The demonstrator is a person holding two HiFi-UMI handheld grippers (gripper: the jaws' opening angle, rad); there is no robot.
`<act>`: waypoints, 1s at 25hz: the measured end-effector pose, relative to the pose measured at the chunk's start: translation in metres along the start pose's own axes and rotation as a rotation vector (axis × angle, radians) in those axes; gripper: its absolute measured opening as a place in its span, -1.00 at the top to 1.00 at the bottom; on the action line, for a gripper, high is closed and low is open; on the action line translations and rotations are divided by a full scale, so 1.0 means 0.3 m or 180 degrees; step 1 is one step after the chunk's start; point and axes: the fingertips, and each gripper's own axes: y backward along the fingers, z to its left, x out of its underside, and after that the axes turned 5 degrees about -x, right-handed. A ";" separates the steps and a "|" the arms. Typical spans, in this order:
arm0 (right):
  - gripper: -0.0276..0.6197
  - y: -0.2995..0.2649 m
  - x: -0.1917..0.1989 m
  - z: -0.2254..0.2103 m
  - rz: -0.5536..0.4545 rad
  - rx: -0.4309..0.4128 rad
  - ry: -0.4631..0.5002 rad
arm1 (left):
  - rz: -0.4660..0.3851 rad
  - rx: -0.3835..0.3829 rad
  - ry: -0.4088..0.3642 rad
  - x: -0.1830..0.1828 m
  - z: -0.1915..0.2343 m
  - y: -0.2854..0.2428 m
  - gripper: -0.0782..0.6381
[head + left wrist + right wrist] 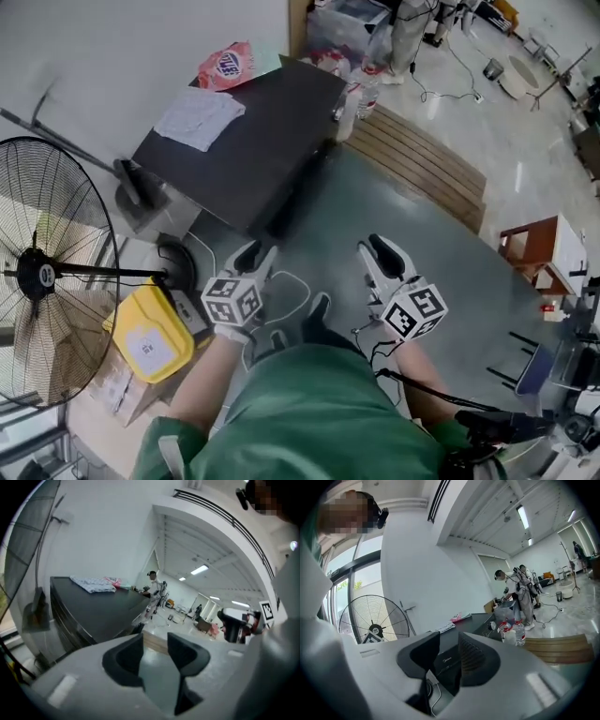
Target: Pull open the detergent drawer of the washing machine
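Note:
The dark washing machine (pixel 248 141) stands ahead of me by the white wall, with a pale cloth (pixel 199 117) and a pink bag (pixel 227 66) on its top. Its front face (pixel 295 192) is in shadow, and I cannot make out the detergent drawer. My left gripper (pixel 255 255) hangs a little short of the machine's near corner, jaws apart and empty; in the left gripper view (pixel 155 641) the machine (pixel 93 611) lies to the left. My right gripper (pixel 380 253) is beside it over the grey floor. Its jaws (pixel 449 641) are apart with nothing between them, and the machine's front (pixel 445 663) shows through the gap.
A large standing fan (pixel 47 272) fills the left side. A yellow container (pixel 150 342) sits on boxes below it. White cables (pixel 291 291) lie on the floor near my feet. A wooden slatted platform (pixel 422 159) and bottles (pixel 361 94) are right of the machine. A wooden stand (pixel 539 248) is far right.

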 end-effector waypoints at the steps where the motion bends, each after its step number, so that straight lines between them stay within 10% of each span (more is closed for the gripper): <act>1: 0.58 0.000 -0.006 -0.027 0.0004 0.0005 -0.0018 | 0.0011 -0.0013 0.0105 0.009 0.004 -0.032 0.33; 7: 0.58 -0.023 -0.021 -0.145 0.0066 -0.0041 -0.0113 | 0.0100 -0.0143 0.0438 0.022 0.013 -0.173 0.31; 25: 0.57 -0.362 0.303 -0.193 0.0736 -0.0529 -0.0534 | 0.0082 -0.0210 -0.0120 -0.144 0.104 -0.129 0.31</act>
